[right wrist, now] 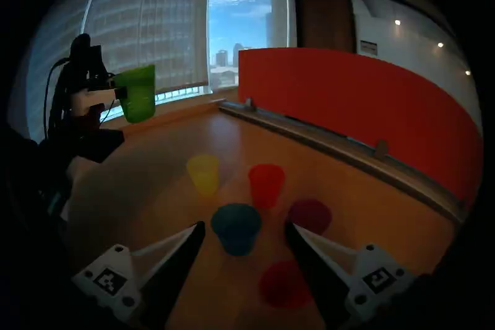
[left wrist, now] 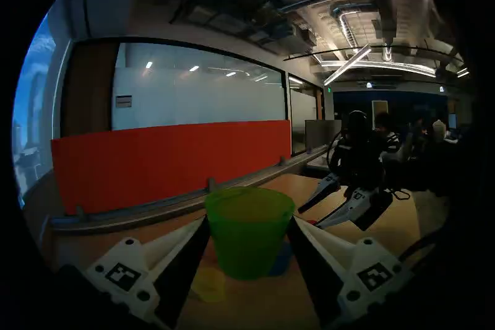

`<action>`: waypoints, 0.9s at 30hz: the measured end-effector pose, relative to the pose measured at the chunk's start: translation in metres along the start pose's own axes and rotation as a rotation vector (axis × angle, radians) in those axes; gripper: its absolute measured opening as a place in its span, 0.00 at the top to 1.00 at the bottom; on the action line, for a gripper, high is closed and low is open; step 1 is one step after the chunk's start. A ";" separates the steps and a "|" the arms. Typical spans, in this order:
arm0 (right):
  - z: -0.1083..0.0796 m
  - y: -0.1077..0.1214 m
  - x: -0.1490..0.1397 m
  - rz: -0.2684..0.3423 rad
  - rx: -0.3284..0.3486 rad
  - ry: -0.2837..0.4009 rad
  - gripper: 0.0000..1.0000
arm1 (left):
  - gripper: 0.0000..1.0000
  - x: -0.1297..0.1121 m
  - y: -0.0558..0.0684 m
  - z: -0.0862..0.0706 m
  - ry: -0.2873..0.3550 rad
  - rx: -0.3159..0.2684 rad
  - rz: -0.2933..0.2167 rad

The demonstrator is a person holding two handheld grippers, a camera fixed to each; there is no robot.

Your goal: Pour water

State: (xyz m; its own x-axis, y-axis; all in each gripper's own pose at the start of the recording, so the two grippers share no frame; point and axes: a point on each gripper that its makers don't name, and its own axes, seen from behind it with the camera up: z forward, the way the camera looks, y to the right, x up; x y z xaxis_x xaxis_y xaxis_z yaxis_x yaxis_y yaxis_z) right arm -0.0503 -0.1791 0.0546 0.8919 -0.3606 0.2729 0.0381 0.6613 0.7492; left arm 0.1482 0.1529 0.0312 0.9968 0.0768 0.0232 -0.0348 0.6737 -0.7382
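Observation:
My left gripper point(left wrist: 249, 221) is shut on a translucent green cup point(left wrist: 249, 231), held upright above the table with a finger pressed on each side. In the right gripper view the same green cup point(right wrist: 137, 93) hangs high at the left in that gripper point(right wrist: 120, 93). My right gripper point(right wrist: 244, 226) is open low over the wooden table point(right wrist: 383, 225), and a teal cup point(right wrist: 236, 226) stands just ahead between its fingertips, untouched. The right gripper point(left wrist: 309, 218) also appears right of the green cup. No water is visible in any cup.
Around the teal cup stand a yellow cup point(right wrist: 203, 173), an orange-red cup point(right wrist: 266, 184), a purple cup point(right wrist: 309, 215) and a red cup point(right wrist: 283, 283). A red partition point(right wrist: 371, 101) on a rail borders the table. People sit far behind point(left wrist: 383, 138).

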 end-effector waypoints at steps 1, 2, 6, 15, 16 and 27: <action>0.002 0.000 -0.002 0.000 0.002 -0.005 0.01 | 0.15 0.000 0.000 0.000 0.000 0.001 0.000; 0.004 -0.001 -0.003 0.000 0.004 -0.009 0.01 | 0.15 -0.001 0.000 0.000 -0.001 0.001 -0.001; 0.012 -0.003 -0.010 -0.001 0.015 -0.028 0.01 | 0.15 -0.002 -0.001 0.000 -0.001 0.002 -0.003; 0.032 -0.009 -0.024 -0.016 0.034 -0.074 0.01 | 0.15 -0.008 -0.004 0.001 -0.007 0.004 -0.003; 0.034 -0.009 -0.025 -0.018 0.036 -0.080 0.01 | 0.15 -0.009 -0.004 0.001 -0.008 0.003 -0.003; 0.052 -0.010 -0.037 -0.033 0.047 -0.142 0.01 | 0.15 -0.014 -0.007 -0.002 -0.014 0.003 -0.004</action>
State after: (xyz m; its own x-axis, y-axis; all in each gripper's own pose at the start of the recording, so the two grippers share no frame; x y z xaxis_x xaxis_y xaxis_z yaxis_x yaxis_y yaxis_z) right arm -0.1068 -0.2064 0.0685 0.8175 -0.4736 0.3277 0.0426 0.6171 0.7857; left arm 0.1349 0.1456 0.0348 0.9958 0.0842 0.0357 -0.0308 0.6763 -0.7360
